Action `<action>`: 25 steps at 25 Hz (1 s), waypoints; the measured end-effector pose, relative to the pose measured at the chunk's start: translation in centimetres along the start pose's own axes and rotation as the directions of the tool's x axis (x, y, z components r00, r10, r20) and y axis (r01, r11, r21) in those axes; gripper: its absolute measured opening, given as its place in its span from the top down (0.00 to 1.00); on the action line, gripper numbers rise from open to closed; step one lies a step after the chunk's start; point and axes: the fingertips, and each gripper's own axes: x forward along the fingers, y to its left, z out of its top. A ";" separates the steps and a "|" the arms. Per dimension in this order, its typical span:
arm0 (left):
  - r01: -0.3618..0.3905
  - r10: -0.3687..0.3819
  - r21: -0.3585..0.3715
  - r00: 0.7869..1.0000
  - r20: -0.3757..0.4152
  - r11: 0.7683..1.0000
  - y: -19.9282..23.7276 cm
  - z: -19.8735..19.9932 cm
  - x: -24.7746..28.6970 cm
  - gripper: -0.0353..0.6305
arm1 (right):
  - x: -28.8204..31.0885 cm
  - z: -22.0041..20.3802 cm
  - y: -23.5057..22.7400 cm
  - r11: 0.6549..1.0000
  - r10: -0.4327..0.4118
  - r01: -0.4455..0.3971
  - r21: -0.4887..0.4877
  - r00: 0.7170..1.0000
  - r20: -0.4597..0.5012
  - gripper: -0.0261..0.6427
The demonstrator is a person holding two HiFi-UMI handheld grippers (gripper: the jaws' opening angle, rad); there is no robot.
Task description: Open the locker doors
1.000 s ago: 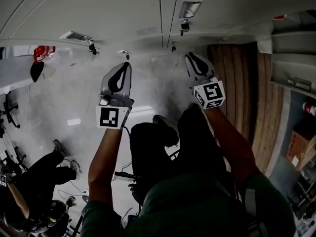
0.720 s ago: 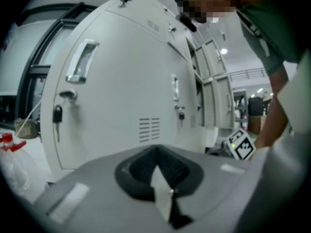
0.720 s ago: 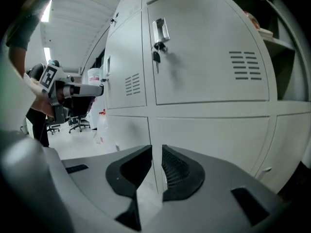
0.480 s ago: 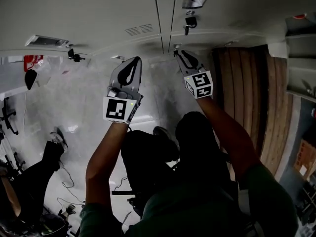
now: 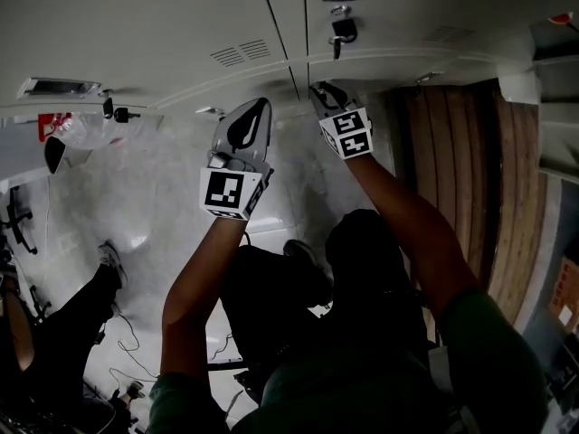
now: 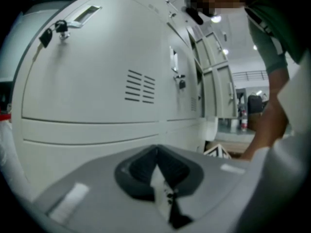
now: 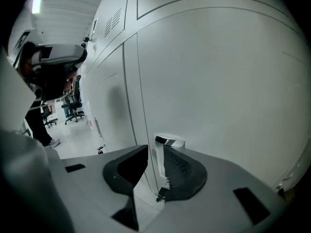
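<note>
The right claw (image 7: 154, 170) stands with its jaws apart, and a small chrome handle (image 7: 168, 141) sits between them, close to the right-hand pad but with a clear gap to the left one, so nothing is clamped yet. Over the last second the head view shows both arms pushing forward. The right claw has travelled from out over the floor to the foot of the lockers, and its tip now rests at the vertical seam between two doors. That reach appears to be finished, and the step in hand is closing on the handle. The locker door (image 7: 218, 76) carrying the handle lies flush with its neighbour and is still shut, so the opening itself has not begun. The left claw (image 6: 156, 152) has also come nearer, but it hangs short of the vented door (image 6: 97, 76) with its jaws together and nothing in them. Pulling before the pads bite risks slipping off the smooth metal.
</note>
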 end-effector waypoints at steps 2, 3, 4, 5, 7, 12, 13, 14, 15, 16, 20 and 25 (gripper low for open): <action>0.002 -0.002 -0.011 1.000 -0.007 1.000 -0.4 -0.4 0.8 0.95 | 0.0 0.0 0.2 1.000 0.006 -0.006 0.014 1.000 0.000 0.83; 0.001 -0.001 -0.021 1.000 -0.011 1.000 -0.6 -0.6 1.3 0.95 | -0.3 -0.1 0.3 1.000 0.012 -0.012 0.019 1.000 -0.002 0.83; -0.001 0.000 -0.035 1.000 -0.015 0.999 -0.9 -0.9 1.9 0.95 | -0.6 -0.2 0.4 1.000 0.021 -0.021 0.019 1.000 -0.004 0.83; -0.002 0.001 -0.050 1.000 -0.019 0.999 -1.2 -1.1 2.5 0.95 | -1.0 -0.5 0.5 0.999 0.031 -0.031 0.018 0.999 -0.006 0.84; 0.000 -0.002 -0.076 1.000 -0.026 0.997 -2.1 -1.6 3.6 0.95 | -2.2 -1.2 1.0 0.998 0.058 -0.058 0.017 0.998 -0.012 0.84; 0.043 -0.049 -0.082 0.996 -0.072 0.996 -5.2 -3.0 5.4 0.95 | -6.0 -3.1 2.3 0.993 0.119 -0.119 0.019 0.992 -0.030 0.85; 0.059 -0.065 -0.077 0.995 -0.078 0.995 -6.1 -3.3 5.5 0.94 | -6.9 -3.6 2.5 0.991 0.130 -0.129 0.018 0.991 -0.037 0.85; 0.078 -0.084 -0.072 0.993 -0.082 0.994 -7.2 -3.4 5.6 0.94 | -7.8 -4.0 2.6 0.990 0.140 -0.139 0.017 0.989 -0.046 0.85; 0.098 -0.104 -0.071 0.991 -0.088 0.993 -8.2 -3.5 5.6 0.95 | -8.7 -4.5 2.7 0.989 0.147 -0.146 0.019 0.987 -0.057 0.85; 0.116 -0.122 -0.073 0.988 -0.097 0.991 -9.2 -3.6 5.6 0.95 | -9.7 -5.0 2.7 0.988 0.151 -0.150 0.021 0.986 -0.069 0.85; 0.175 -0.185 -0.089 0.975 -0.124 0.981 -13.2 -3.7 5.6 0.95 | -13.6 -7.0 2.4 0.989 0.145 -0.140 0.054 0.984 -0.103 0.85; 0.124 -0.150 -0.163 0.976 -0.159 0.979 -14.8 -4.5 6.3 0.96 | -17.9 -8.8 1.5 0.987 0.123 -0.108 0.121 0.984 -0.126 0.85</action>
